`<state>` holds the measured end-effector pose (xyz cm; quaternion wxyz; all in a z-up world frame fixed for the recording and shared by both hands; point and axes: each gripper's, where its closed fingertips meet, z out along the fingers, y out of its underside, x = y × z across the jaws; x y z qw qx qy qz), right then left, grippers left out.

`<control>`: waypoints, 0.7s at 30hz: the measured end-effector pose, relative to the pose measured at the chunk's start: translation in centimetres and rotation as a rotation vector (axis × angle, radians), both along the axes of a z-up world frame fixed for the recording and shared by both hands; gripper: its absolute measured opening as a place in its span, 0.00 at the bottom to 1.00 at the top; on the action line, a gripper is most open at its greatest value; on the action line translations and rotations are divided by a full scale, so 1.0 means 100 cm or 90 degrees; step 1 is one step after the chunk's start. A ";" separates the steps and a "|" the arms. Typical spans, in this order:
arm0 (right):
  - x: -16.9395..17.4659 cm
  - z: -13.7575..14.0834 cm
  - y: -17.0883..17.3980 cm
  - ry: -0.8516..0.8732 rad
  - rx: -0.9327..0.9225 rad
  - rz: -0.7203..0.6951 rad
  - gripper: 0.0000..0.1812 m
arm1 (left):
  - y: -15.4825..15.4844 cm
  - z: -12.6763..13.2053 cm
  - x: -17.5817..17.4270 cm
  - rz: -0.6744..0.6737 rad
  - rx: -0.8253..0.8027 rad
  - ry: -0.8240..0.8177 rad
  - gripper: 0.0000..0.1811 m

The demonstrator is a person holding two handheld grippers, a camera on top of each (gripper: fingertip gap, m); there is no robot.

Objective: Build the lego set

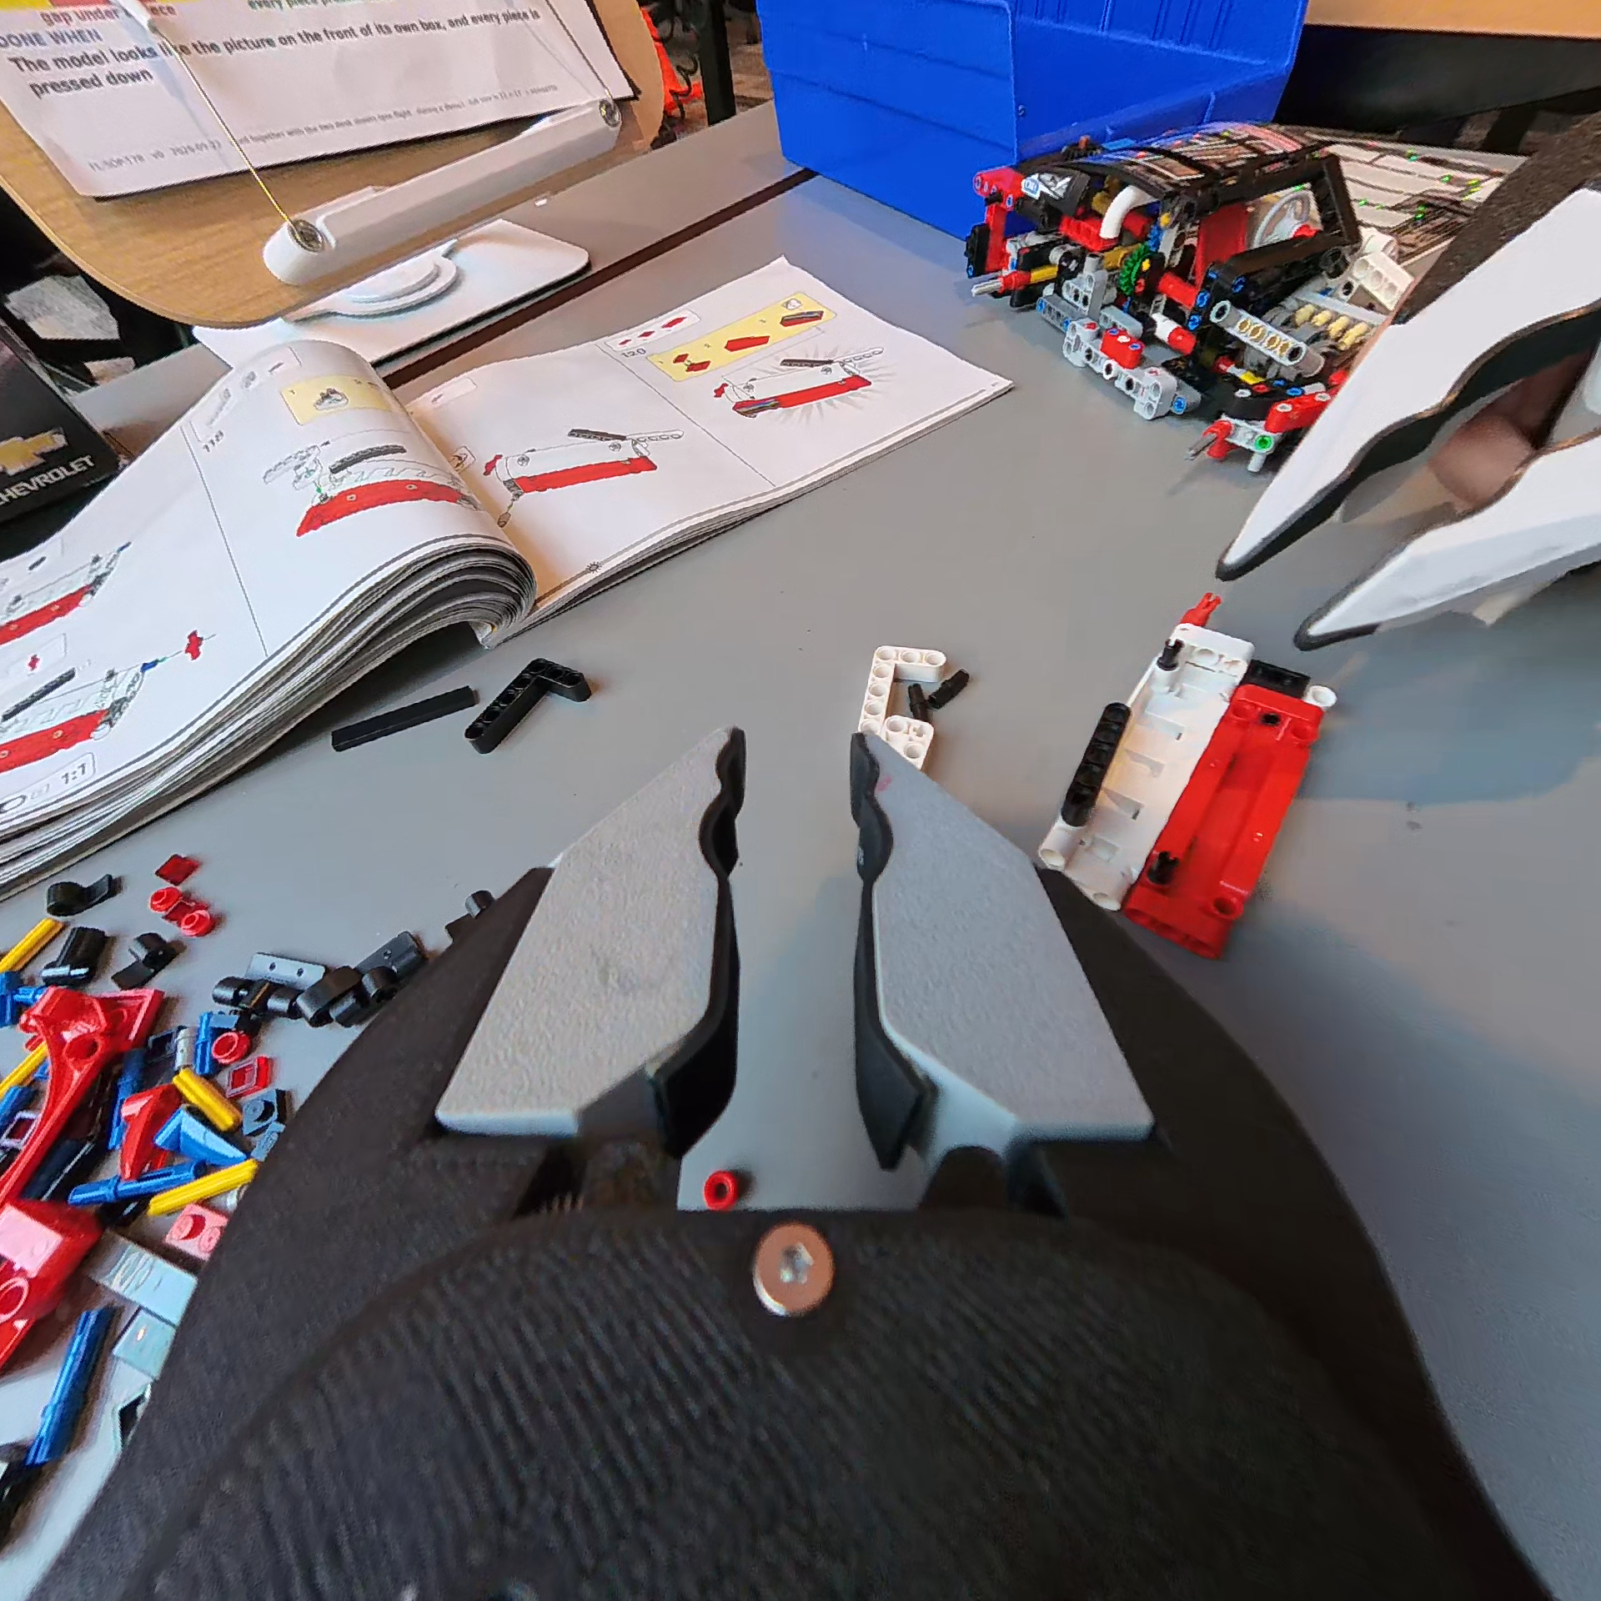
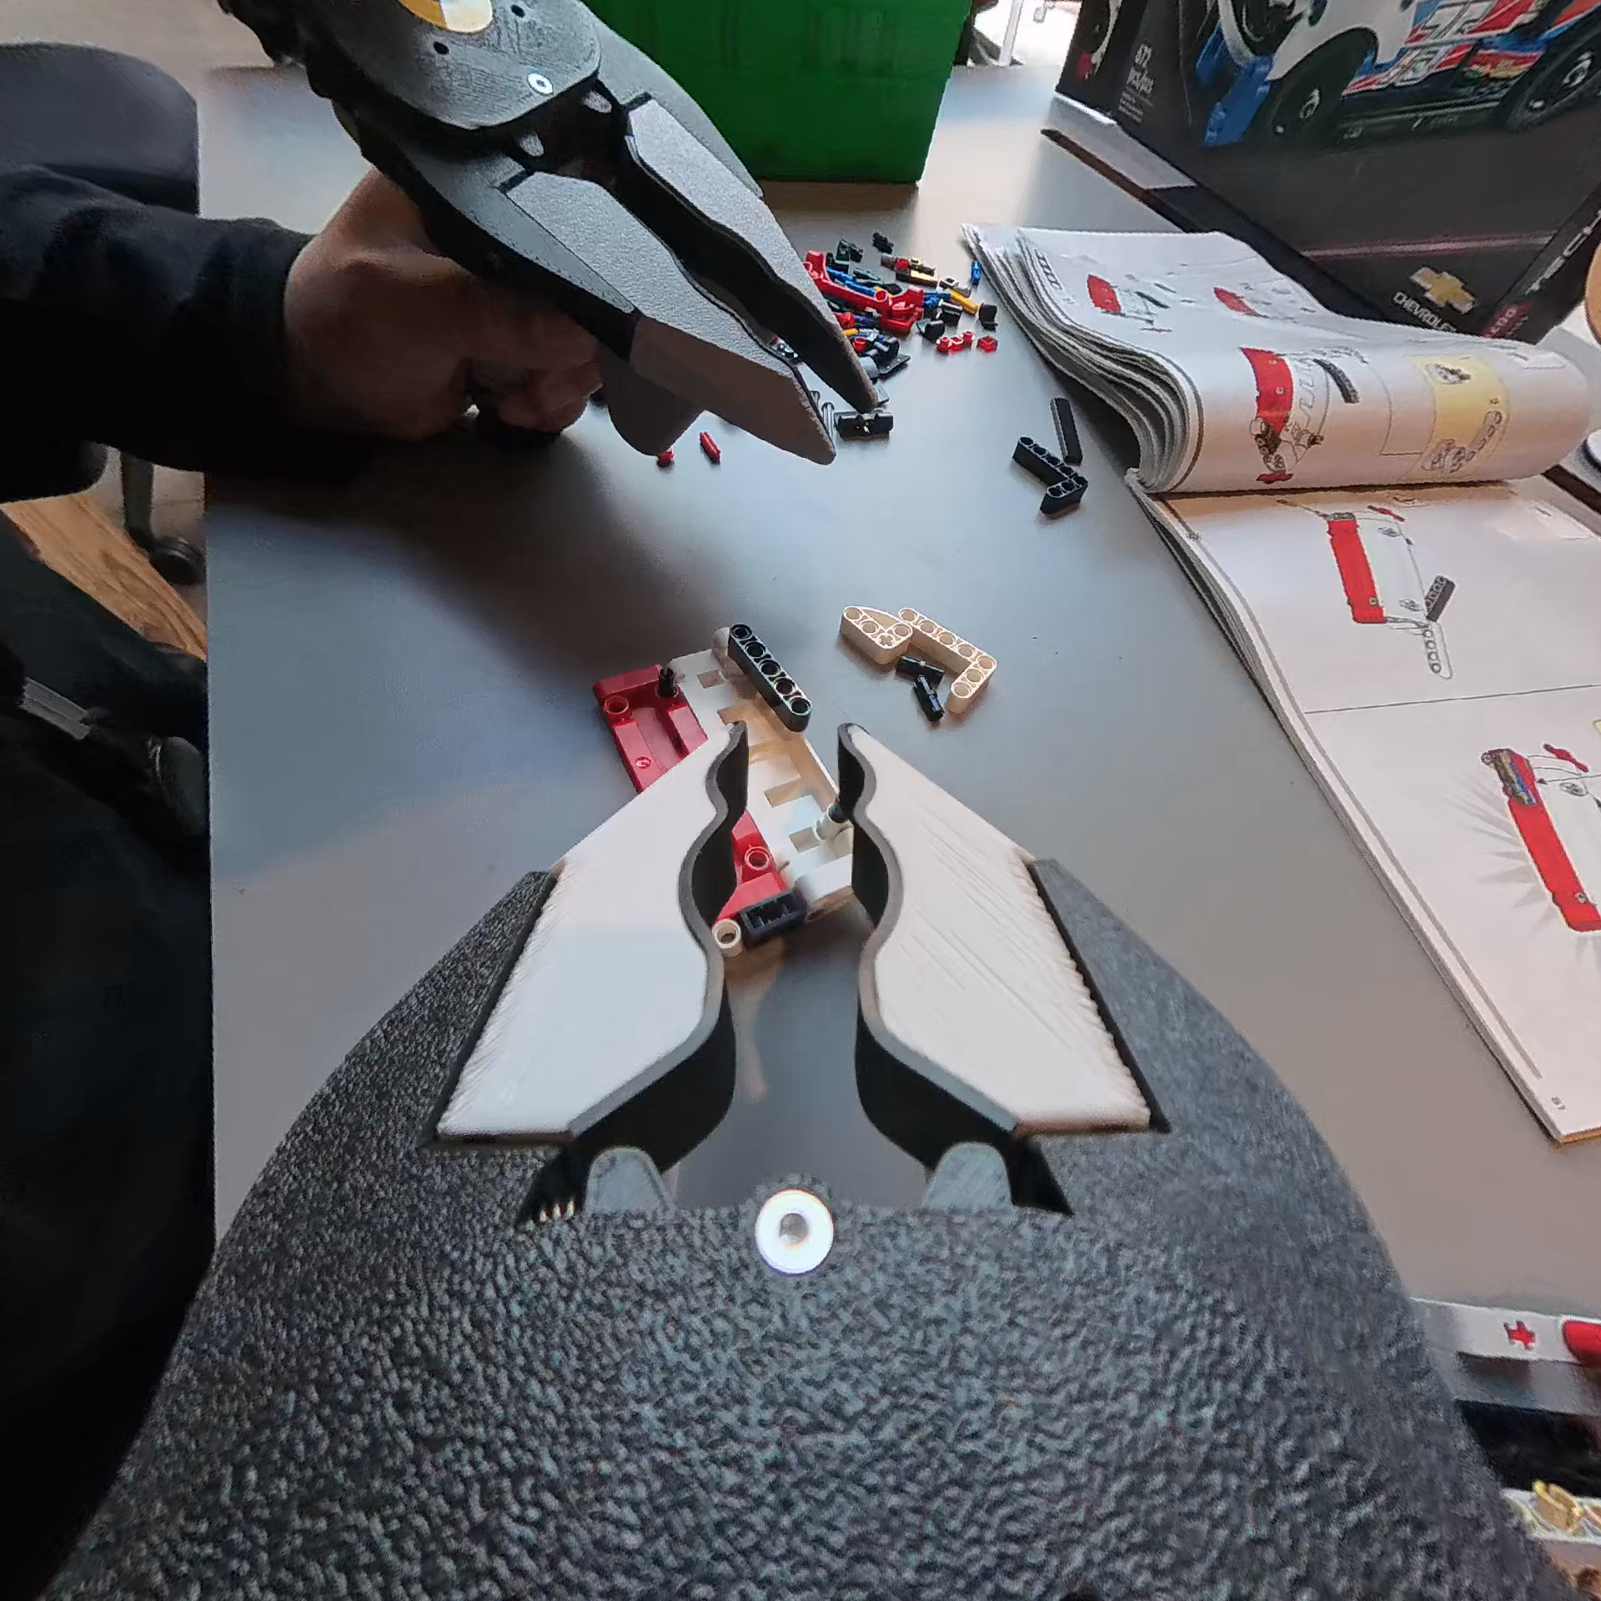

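Observation:
A red and white panel assembly (image 1: pixel 1187 780) lies flat on the grey table (image 1: pixel 953 520), with a short black beam (image 2: pixel 769 676) on its white side. My right gripper (image 2: pixel 790 745), with white fingers, is open and hovers just over the near end of the assembly (image 2: pixel 784 784), holding nothing; it also shows in the left wrist view (image 1: pixel 1269 606). My left gripper (image 1: pixel 797 754), with grey fingers, is open and empty above bare table. Just beyond its tips lie a white frame piece (image 1: pixel 901 702) and two black pins (image 1: pixel 940 689).
An open instruction booklet (image 1: pixel 433 520) lies at the left. A black L-beam (image 1: pixel 528 702) and a black bar (image 1: pixel 403 719) lie beside it. A pile of loose parts (image 1: pixel 130 1083) is at the near left. The part-built car (image 1: pixel 1195 277) and a blue bin (image 1: pixel 1022 87) stand behind. The grippers' ends are close to 12 cm from one another.

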<state>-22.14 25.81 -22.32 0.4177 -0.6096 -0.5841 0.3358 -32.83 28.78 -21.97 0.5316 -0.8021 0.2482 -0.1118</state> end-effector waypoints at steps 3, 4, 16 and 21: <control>0.002 -0.002 0.001 -0.005 -0.007 -0.005 0.11 | 0.000 0.000 0.000 0.002 0.000 0.004 0.12; 0.002 -0.003 0.001 -0.009 -0.007 -0.006 0.11 | 0.000 -0.001 0.000 0.001 -0.001 0.006 0.12; 0.009 -0.010 0.000 -0.039 -0.009 -0.015 0.13 | 0.002 -0.007 0.003 0.005 -0.011 0.046 0.12; 0.009 -0.011 -0.003 -0.042 -0.019 -0.003 0.09 | 0.005 -0.010 0.000 0.019 -0.023 0.053 0.12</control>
